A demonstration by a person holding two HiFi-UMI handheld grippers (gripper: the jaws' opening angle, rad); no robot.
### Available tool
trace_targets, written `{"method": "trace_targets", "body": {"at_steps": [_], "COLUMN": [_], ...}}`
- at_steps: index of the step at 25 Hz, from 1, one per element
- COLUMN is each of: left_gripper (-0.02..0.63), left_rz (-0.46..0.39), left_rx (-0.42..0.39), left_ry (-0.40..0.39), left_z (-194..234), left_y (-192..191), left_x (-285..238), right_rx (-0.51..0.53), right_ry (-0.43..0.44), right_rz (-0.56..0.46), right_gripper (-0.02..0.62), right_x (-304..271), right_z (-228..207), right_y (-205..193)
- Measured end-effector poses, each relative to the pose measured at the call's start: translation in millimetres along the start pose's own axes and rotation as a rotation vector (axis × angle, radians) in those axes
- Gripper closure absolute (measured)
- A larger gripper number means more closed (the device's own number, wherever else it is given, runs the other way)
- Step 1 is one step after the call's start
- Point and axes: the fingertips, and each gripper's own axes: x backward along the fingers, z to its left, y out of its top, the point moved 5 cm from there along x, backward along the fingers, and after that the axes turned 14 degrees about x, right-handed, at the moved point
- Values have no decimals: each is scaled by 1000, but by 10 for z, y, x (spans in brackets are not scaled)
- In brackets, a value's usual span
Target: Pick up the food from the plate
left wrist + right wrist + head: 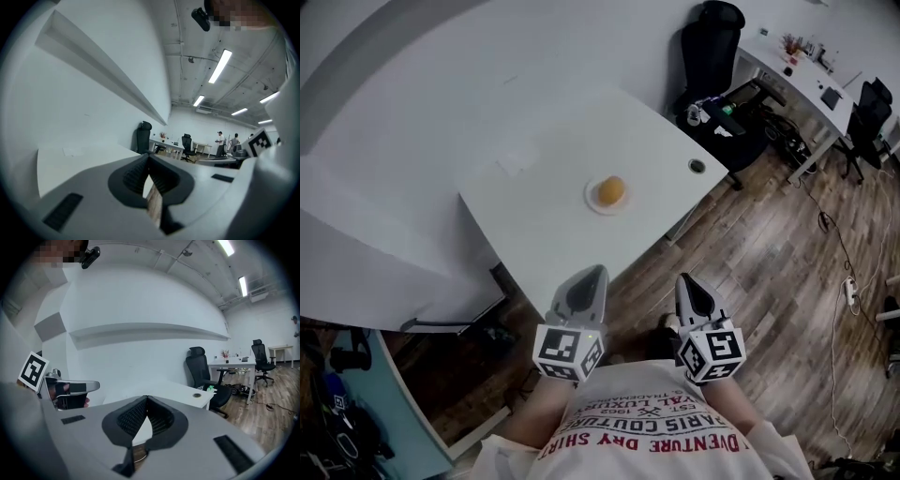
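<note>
An open office — white desks [562,150], black swivel chairs [712,42], ceiling strip lights [220,65], plank floor [769,281]

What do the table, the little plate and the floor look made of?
Table: smooth matte white, likely laminate board.
Plate: white, thin rim; ceramic or plastic, can't tell.
Floor: brown planks with visible seams; wood or wood-look laminate.

Here's the wearer in a white T-shirt [649,427] printed with red and dark lettering, and the left gripper [594,272] and right gripper [684,279] both show pale grey tapered shells, ribbed black pads [132,417] and a marker cube [569,352] of black-and-white squares at the back.
</note>
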Motion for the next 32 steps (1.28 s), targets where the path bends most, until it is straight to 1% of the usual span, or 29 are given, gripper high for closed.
{"method": "trace_targets", "body": {"at_steps": [4,9,11,13,15,17,20,24,28,32], "left_gripper": [598,598,598,598,598,598,598,598,598,598], "left_rz": [-26,-75,-101,-125,-149,-170,-182,-197,-223,-200], "left_rx": [13,30,20,-11,-25,-7,28,39,60,90], "left_ry": [67,151,205,253,296,334,388,476,560,635], "left_z": [155,311,327,301,278,285,326,369,357,440], "left_y": [17,109,202,323,437,514,516,473,434,352], "left_x": [-233,-660,-854,-1036,-1213,-1409,-1694,-1969,-2111,-2127], "right_rx": [8,53,46,36,44,54,71,99,123,125], "right_ry": [67,182,227,270,311,349,410,507,590,662], "right_rz": [-3,-2,11,14,10,3,-4,6,23,53], "right_gripper": [583,583,583,583,583,583,583,583,583,583], "right_x": [-430,-1025,-1264,-1483,-1695,-1928,-2255,-2594,-2891,-3187], "right_z": [-169,-447,-621,-813,-1002,-1185,-1385,-1536,-1636,-1572], "right_y": [-2,50,100,193,292,382,457,458,449,394]}}
